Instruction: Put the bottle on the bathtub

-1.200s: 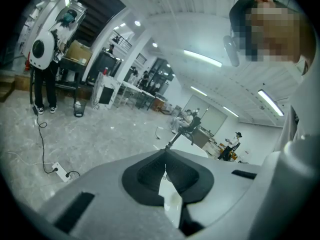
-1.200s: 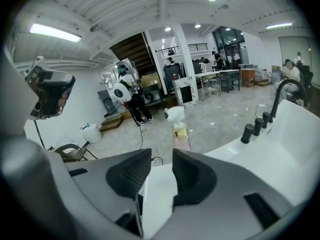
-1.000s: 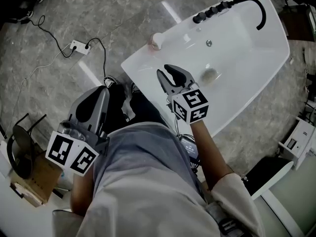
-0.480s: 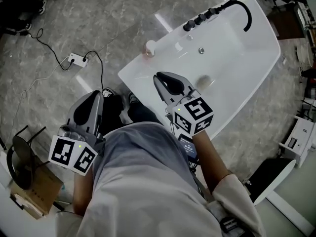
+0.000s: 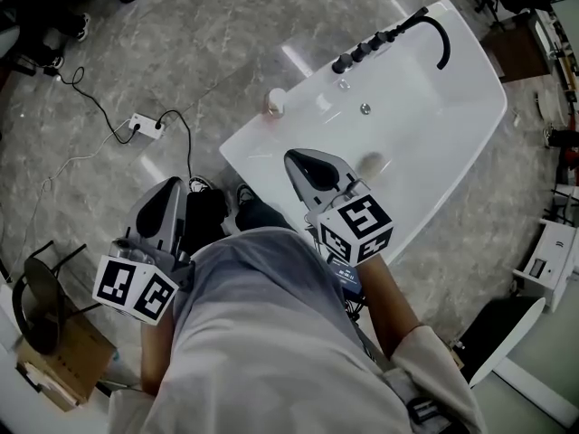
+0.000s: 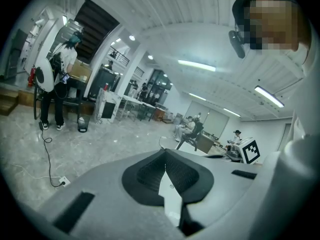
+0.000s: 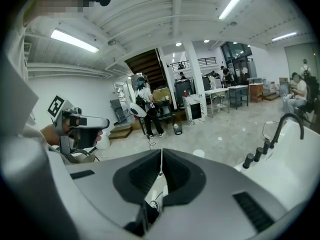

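A small pale bottle [image 5: 274, 103] stands upright on the near left corner of the white bathtub's rim [image 5: 244, 143]. My right gripper [image 5: 293, 157] hovers over the tub's near rim, a short way from the bottle; its jaws are shut with nothing between them, as the right gripper view [image 7: 161, 157] confirms. My left gripper [image 5: 170, 186] is held over the floor to the left of the tub, jaws shut and empty [image 6: 165, 167]. The left gripper also shows in the right gripper view [image 7: 75, 121].
A black faucet [image 5: 441, 34] and a row of black knobs [image 5: 362, 51] sit on the tub's far rim. A power strip [image 5: 145, 125] with cables lies on the marble floor. A chair [image 5: 36, 287] and a cardboard box [image 5: 63, 355] stand at the left.
The head view has drifted, so the tub sits a little lower and further left in frame. Both grippers stay shut and keep nearly the same places relative to the tub and bottle.
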Tool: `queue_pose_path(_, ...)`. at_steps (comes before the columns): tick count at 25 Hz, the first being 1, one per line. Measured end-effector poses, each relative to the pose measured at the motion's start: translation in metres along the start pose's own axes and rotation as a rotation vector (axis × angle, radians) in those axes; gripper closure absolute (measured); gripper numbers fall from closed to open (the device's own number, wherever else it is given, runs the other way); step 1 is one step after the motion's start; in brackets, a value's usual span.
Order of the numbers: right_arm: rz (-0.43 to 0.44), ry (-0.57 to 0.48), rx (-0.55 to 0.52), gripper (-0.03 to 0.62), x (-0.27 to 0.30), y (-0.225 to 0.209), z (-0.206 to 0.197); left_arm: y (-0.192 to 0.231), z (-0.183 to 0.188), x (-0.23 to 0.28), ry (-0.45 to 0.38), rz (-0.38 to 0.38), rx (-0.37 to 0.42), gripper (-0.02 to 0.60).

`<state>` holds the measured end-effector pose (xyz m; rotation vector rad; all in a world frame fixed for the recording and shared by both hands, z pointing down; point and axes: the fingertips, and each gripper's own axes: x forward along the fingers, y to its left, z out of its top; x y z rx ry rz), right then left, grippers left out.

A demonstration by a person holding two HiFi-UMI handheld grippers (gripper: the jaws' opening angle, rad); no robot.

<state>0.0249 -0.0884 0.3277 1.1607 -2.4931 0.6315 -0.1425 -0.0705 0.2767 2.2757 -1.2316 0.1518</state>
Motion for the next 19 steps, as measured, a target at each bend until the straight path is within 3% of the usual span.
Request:
queue_pose_path(6,-0.077,0.056,-0.089,0.579,-0.008,-0.008,-0.008,-0.009,-0.006,-0.001,0.002,-0.003,0.010,0.578)
queue_pose_path(19,-0.088,0.091,-0.022,0.577,-0.010,-0.015,-0.016,-0.001,-0.014,-0.002,0.011,0.044,-0.031,0.578)
